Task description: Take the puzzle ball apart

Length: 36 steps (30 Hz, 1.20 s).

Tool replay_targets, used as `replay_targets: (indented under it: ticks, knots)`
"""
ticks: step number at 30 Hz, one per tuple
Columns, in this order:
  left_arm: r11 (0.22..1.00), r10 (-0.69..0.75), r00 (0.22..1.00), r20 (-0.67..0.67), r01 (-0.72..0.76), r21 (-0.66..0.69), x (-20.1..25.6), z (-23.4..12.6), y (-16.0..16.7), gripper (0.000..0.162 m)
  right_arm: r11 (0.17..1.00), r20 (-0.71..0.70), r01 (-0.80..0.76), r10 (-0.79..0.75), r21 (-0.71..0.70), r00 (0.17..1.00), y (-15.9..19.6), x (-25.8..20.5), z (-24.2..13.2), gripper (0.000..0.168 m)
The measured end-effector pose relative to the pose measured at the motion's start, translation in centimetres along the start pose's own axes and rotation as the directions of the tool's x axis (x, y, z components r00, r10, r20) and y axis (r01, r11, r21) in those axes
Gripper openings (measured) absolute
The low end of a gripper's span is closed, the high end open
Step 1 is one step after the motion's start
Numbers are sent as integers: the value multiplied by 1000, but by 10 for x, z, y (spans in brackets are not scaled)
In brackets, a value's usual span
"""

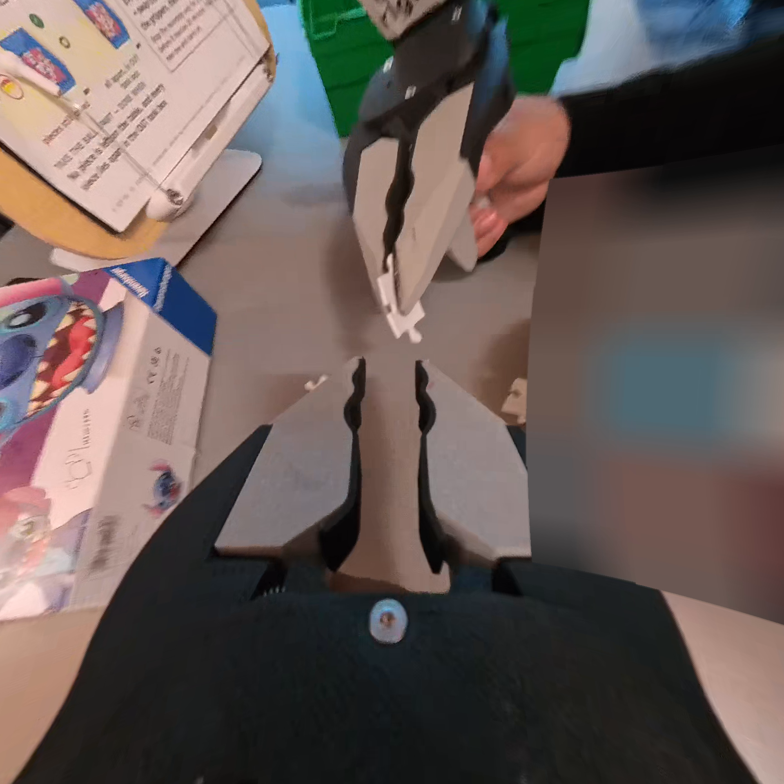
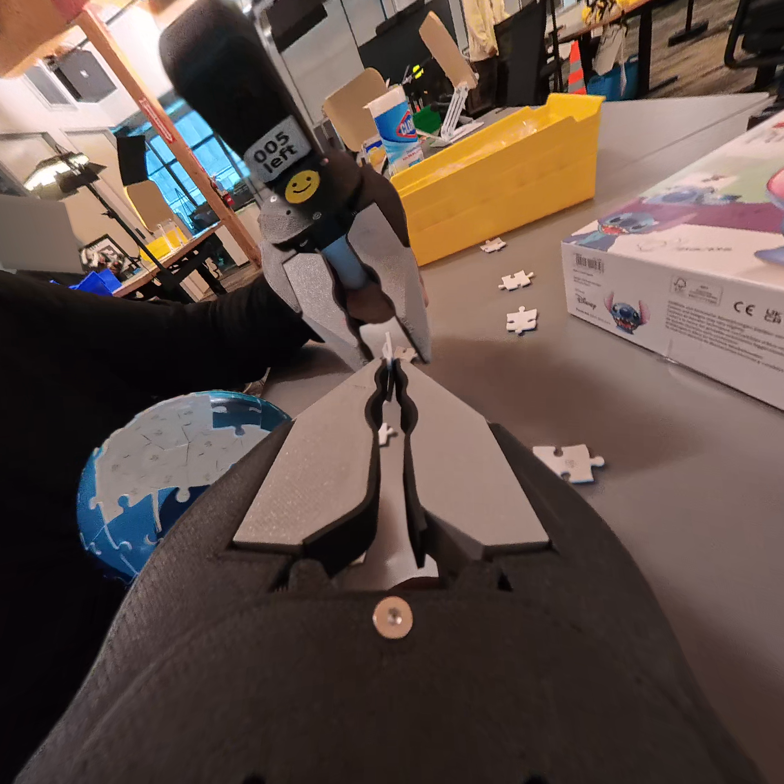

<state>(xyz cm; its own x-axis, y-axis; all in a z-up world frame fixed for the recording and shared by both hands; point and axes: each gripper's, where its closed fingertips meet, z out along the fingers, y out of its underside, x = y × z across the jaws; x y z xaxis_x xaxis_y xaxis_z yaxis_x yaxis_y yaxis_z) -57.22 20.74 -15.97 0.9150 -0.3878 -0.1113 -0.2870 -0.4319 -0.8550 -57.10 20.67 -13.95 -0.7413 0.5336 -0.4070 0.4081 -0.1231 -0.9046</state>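
Note:
The puzzle ball (image 2: 169, 466), blue and white with an open gap in its shell, sits on the grey table at the lower left of the right wrist view, beside a black sleeve. My right gripper (image 2: 389, 375) is shut on a white puzzle piece (image 2: 387, 345), seen edge-on. In the left wrist view the right gripper (image 1: 394, 297) comes down from above with the piece (image 1: 403, 322) at its tips. My left gripper (image 1: 390, 365) is open and empty, its tips just short of that piece. It also shows in the right wrist view (image 2: 396, 356), pointing down at the table.
Several loose white pieces (image 2: 522, 320) lie on the table (image 2: 551, 594). The puzzle box (image 2: 679, 297) stands to the right, and shows in the left wrist view (image 1: 106, 424). A yellow bin (image 2: 500, 178) and a wipes canister (image 2: 396, 131) are behind. An instruction sheet on a stand (image 1: 127, 85) and a green bin (image 1: 348, 63) are farther off. Both grippers' tips are close together, under 4 cm apart.

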Motion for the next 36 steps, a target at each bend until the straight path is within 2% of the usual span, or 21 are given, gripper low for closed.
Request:
replay_targets:
  ticks: [1,4,6,14,21,26,36]
  knots:
    - [998,-46,998,-39,47,38,5,0,-7,20,1000,0,10,-10,4,1000,-1,-1,1,0]
    - [985,-144,984,-109,154,82,9,0,-19,14,999,-17,32,-31,10,999,-2,-1,2,0]
    - [978,-175,980,-92,184,98,4,0,-22,5,999,-7,21,-21,30,1000,-5,-2,1,0]
    - [953,-271,954,-129,284,101,-1,-1,-21,0,1000,-4,-5,5,30,1000,-5,2,-4,7]
    - [936,-343,933,-112,349,46,-8,2,-9,0,998,-54,29,-27,49,998,-12,8,-13,4]
    - [928,-372,920,-122,370,-38,-1,7,1,0,995,-102,90,-95,-52,990,3,11,-5,4]
    - [927,-374,927,-38,373,-35,5,-8,-10,0,982,-88,127,-140,-142,986,16,-1,2,0]
